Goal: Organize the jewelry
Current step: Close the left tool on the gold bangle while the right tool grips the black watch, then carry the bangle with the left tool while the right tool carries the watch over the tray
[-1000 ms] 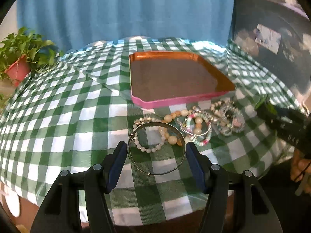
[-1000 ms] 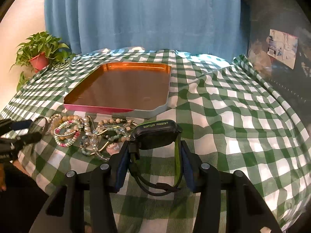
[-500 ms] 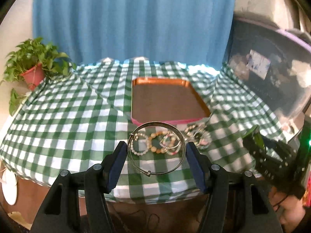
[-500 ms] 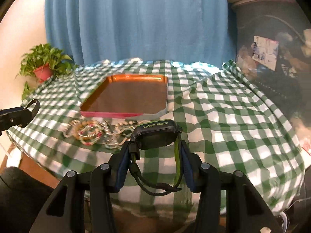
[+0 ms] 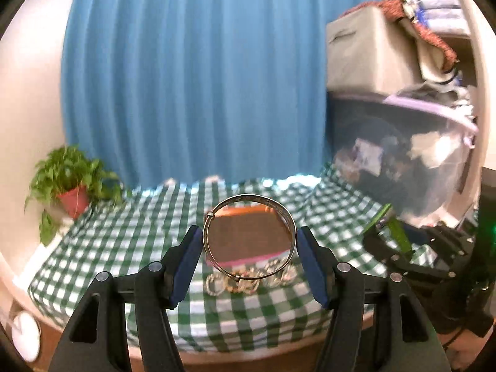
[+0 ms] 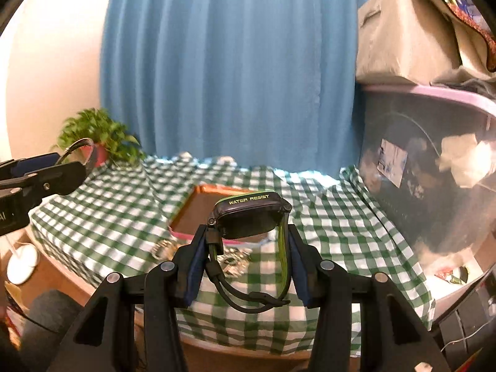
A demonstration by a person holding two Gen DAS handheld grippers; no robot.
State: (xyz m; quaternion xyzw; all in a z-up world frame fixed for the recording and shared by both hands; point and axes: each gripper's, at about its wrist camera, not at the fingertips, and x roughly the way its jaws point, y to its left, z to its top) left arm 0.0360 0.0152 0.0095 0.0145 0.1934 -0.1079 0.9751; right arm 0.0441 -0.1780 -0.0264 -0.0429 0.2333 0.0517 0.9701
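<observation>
Bangle (image 5: 249, 239): thin metal ring, pinched across its width between the jaws of the left gripper (image 5: 249, 248). Ring plane faces the camera, nearly upright; small clasp knobs at upper left and bottom of the hoop. It is held clear above the table (image 5: 124, 248), touching nothing else.

Watch (image 6: 249, 217): dark case marked WATER RESIST, black and green strap, clamped strap-side between the jaws of the right gripper (image 6: 248, 254). Case sits on top, tilted toward the camera; strap loop hangs below the jaws.

Tray (image 6: 204, 209): orange-rimmed, pink front wall, appears to hold nothing. Lies ahead of and below both grippers, near table centre. Remaining jewelry pile (image 5: 248, 279), beaded bracelets, blurred, lies on the checked cloth just in front of the tray's near wall.

Key relation: the tray is straight ahead along the left gripper's axis, seen through the bangle hoop. From the right gripper it sits ahead and slightly left. Neither hand is clearly nearer; left is better aligned. In the right view the left gripper (image 6: 71, 162) shows at far left w/ bangle, well apart from the watch.

Judgement: both items lifted, neither placed. Next move prob. calls for forward-and-down travel past the pile, laying the bangle flat before release. Risk: hoop rolling if set down on edge.

Background: blue curtain (image 5: 192, 77), potted plant (image 5: 73, 192).
</observation>
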